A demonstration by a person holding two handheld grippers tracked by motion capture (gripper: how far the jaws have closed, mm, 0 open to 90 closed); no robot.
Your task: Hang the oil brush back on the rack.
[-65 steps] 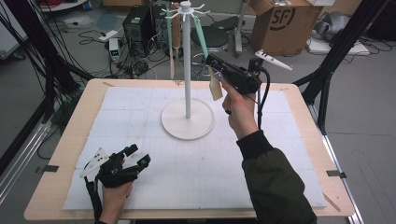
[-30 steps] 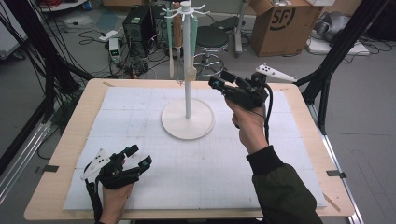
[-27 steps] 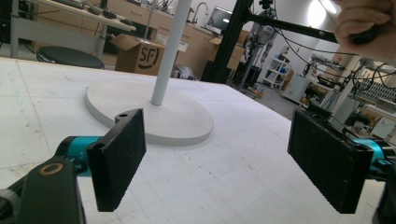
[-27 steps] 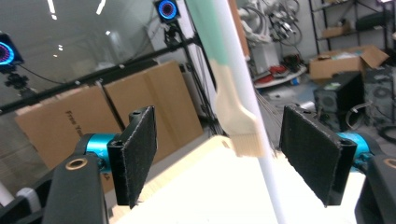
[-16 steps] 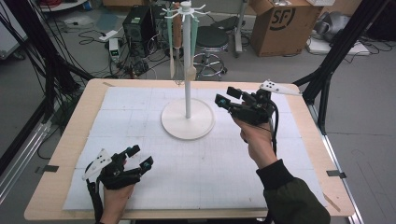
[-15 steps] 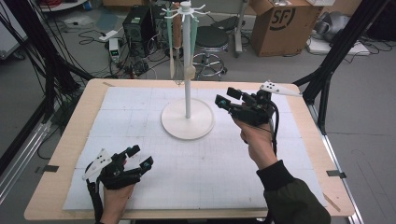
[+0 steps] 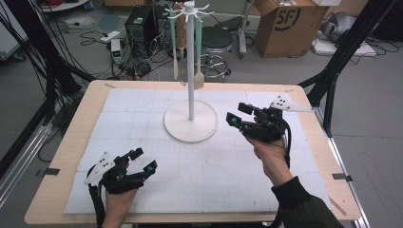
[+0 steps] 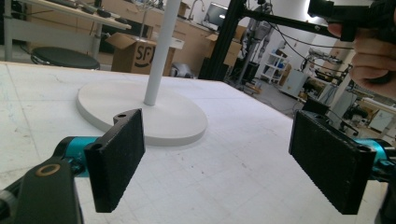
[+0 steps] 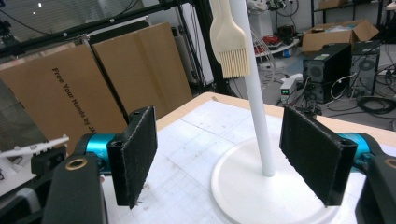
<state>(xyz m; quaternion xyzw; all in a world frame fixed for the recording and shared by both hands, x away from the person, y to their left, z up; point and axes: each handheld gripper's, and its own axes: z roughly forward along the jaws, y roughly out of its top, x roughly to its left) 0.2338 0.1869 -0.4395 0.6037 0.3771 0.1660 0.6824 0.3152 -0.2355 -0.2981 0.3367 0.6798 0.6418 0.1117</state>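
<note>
While held level just above the white mat [image 7: 199,175], with jaws spread wide and nothing between the pads: right gripper [image 7: 236,113], aimed toward the utensil stand [image 7: 191,124] from just beside its round base, probably to line up with the hanging things. Framed between those jaws in the right gripper view: the stand's white pole [image 9: 254,93] and base, with a beige brush [image 9: 231,51] hanging close beside the pole, bristles down, well above jaw height and untouched. Judged as carrying no load, hence the loose, low hold of the right hand [image 7: 272,156]. Parked at the near left of the mat: left gripper [image 7: 145,159], likewise spread and empty, well apart from the stand, likely to keep out of the working side's way. Standing upright at the far middle of the mat: the stand, broad base flat for steadiness, hooks at the top for keeping utensils clear of the table [image 7: 62,156]. Hanging behind the pole in the high view: the brush and a green-handled utensil [image 7: 174,52]. Beyond the table edge: a cardboard box [image 7: 285,23], a stool [image 7: 216,40], loose cables on the floor.
</note>
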